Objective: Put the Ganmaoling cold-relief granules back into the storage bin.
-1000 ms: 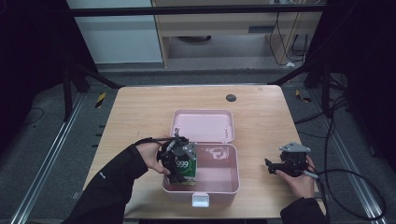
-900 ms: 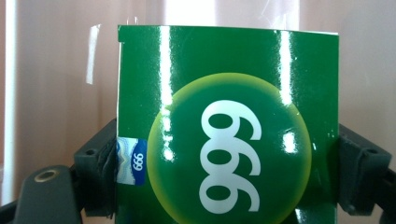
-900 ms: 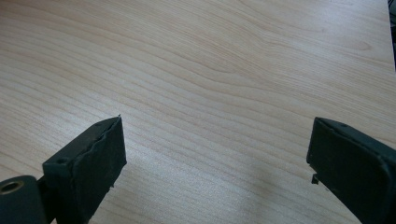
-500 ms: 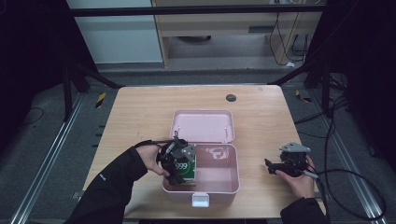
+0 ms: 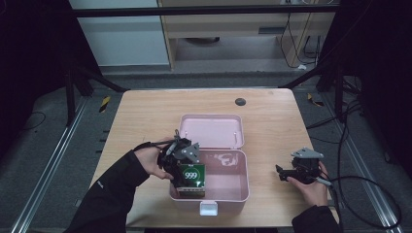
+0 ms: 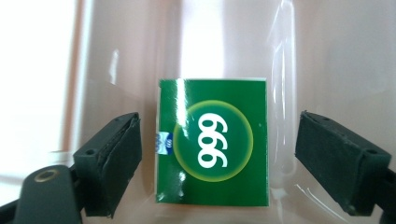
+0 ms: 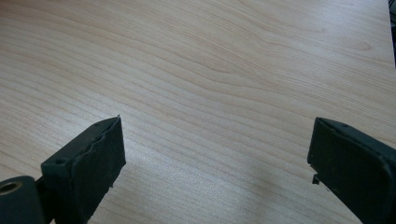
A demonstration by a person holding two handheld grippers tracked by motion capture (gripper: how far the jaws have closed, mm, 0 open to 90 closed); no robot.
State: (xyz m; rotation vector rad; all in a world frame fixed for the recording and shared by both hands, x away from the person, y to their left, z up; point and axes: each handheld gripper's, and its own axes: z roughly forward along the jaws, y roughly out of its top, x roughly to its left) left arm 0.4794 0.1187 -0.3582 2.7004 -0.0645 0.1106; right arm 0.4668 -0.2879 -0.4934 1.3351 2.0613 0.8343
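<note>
Green box (image 6: 212, 142) with "999" on it lies flat inside the pink case (image 5: 238, 187), at its left end, near the counter's (image 5: 145, 121) front edge. Left tongs (image 6: 219, 154) hang over it, spread wide, holding nothing, perhaps having let go. Right tongs (image 5: 281, 172) rest open and empty by the right edge, out of the way.

This looks like a lab or test workspace rather than a home. A plain wooden table (image 5: 145, 121) stands alone on a dark grey floor (image 5: 43, 145), flanked left and right by metal rails (image 5: 48, 160) and black frame struts (image 5: 97, 80). At the far side stands a bare wooden bench (image 5: 233, 24), and loose cables (image 5: 359, 189) trail over the floor at the right.
</note>
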